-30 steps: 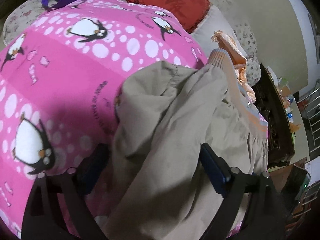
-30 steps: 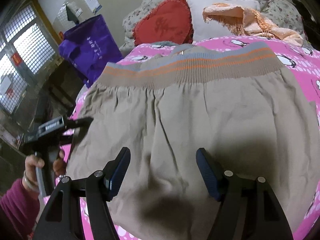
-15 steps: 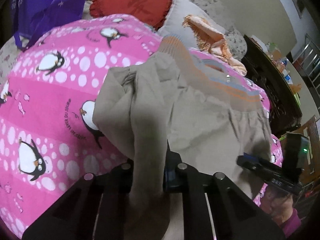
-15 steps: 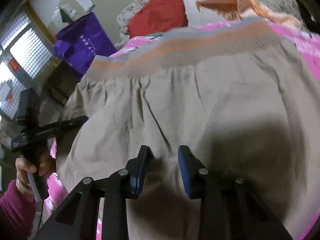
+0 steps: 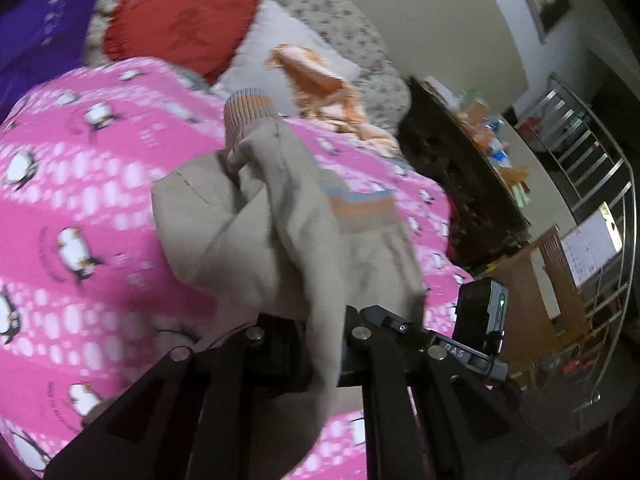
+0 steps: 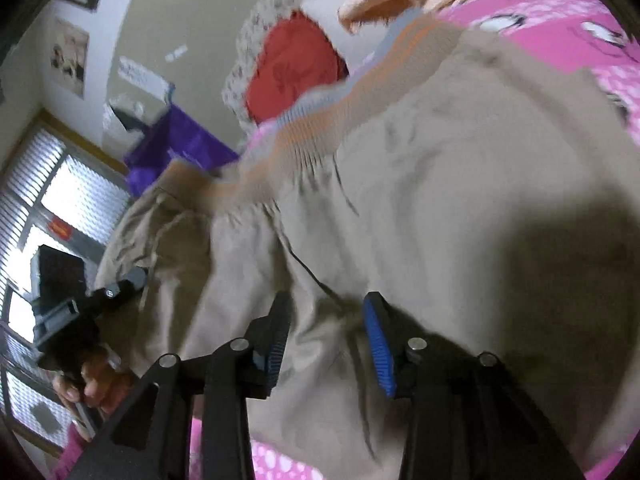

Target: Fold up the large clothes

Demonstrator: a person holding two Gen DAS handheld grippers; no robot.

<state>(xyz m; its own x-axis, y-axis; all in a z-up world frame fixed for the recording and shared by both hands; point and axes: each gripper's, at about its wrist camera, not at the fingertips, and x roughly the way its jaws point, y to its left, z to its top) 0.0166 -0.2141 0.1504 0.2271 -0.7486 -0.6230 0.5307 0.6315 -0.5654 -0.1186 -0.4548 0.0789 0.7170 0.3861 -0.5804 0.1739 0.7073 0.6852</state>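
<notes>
Through the left wrist camera I count one beige jacket (image 5: 280, 216), one pink penguin blanket (image 5: 80, 184), one red heart cushion (image 5: 180, 28), one white pillow (image 5: 280, 48) and one orange cloth (image 5: 320, 84). My left gripper (image 5: 324, 344) is clamped tight on a fold of the jacket, which rises bunched straight ahead of the fingers, its striped cuff (image 5: 250, 112) uppermost, above the blanket. Through the right wrist camera I see the same single jacket (image 6: 440, 184) spread over the blanket (image 6: 560, 20), lying under and ahead of my right gripper (image 6: 326, 332). Its jaws are opening, with beige cloth between the two blue pads (image 6: 378, 340) but not pinched. My left gripper (image 6: 132, 280) shows at the left edge, one hand (image 6: 86, 384) below it.
</notes>
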